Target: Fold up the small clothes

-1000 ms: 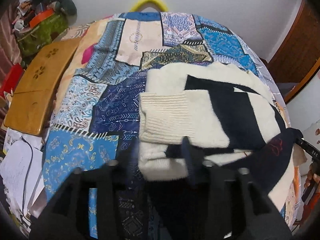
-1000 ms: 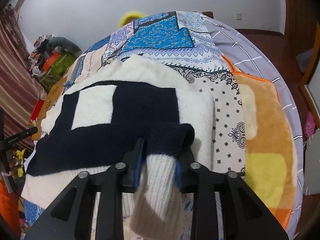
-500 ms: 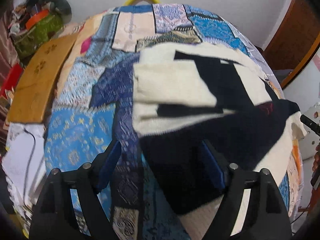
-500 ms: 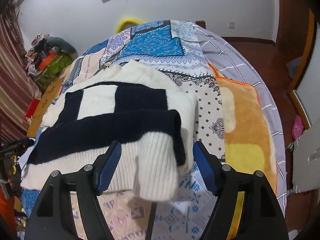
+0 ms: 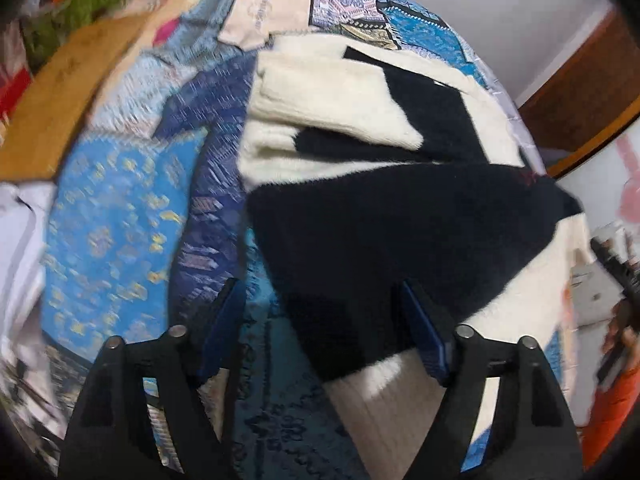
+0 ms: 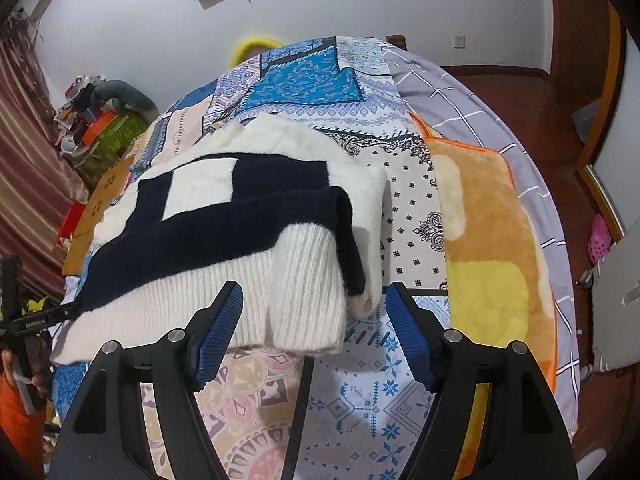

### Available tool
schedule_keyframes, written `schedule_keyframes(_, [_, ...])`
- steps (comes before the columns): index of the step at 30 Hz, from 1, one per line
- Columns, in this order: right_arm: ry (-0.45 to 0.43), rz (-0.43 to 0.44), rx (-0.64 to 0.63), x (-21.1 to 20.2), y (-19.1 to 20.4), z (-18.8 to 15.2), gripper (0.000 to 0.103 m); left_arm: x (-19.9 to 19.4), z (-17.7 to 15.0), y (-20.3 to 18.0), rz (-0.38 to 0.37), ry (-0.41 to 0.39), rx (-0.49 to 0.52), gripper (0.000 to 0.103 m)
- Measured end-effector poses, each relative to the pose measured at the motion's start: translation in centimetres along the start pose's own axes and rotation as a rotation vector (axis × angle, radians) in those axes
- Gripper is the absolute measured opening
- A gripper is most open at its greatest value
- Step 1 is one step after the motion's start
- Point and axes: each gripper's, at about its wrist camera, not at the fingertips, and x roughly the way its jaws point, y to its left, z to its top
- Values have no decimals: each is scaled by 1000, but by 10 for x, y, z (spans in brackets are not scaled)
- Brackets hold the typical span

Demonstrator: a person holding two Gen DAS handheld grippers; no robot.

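A cream and navy knit sweater (image 5: pixel 360 184) lies folded on the patchwork bedspread (image 5: pixel 120 216). It also shows in the right wrist view (image 6: pixel 248 220), with its ribbed cream hem (image 6: pixel 296 296) nearest me. My left gripper (image 5: pixel 320 328) is open and empty, its jaws spread over the sweater's near navy edge. My right gripper (image 6: pixel 316 332) is open and empty, just short of the ribbed hem, jaws on either side of it.
A wooden board (image 5: pixel 60 92) lies at the bed's left edge. An orange and yellow plush blanket (image 6: pixel 492 248) lies right of the sweater. Clutter (image 6: pixel 100 120) is piled by the striped curtain. The other hand-held gripper (image 6: pixel 24 320) shows at far left.
Both grippers were shut on the sweater one second ago. They have opened and let it go, then drawn back toward me. The folded-over part now rests on the sweater.
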Motion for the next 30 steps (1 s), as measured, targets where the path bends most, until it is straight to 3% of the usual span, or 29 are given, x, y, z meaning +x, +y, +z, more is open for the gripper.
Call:
schedule_keyframes(1, [-2,0,-3,-1,1,-1,71,3,0,5,-54,20,-36,66])
schedule_keyframes(4, [-9,3,-8,-2,3,0,71,2,0,8,-112,33,-59,58])
schedule_keyframes(8, [-12,11,-13,0,7,0,71,-2,-4,2,-147,37,-32,40])
schedule_keyframes(10, [-9,13,-15,2,9,1,71,-4,-3,-3,-167,41,-25,24])
schedule_keyframes(13, [-6,19,-16,4,10,0,71,-6,3,-10,-150,24,-16,11])
schedule_keyframes(23, [9,24,-37,9,10,-3,71,-41,54,-28,-78,-159,58,8])
schedule_keyframes(30, [14,32,-42,20,11,-1,71,-27,96,-21,-43,-184,43,8])
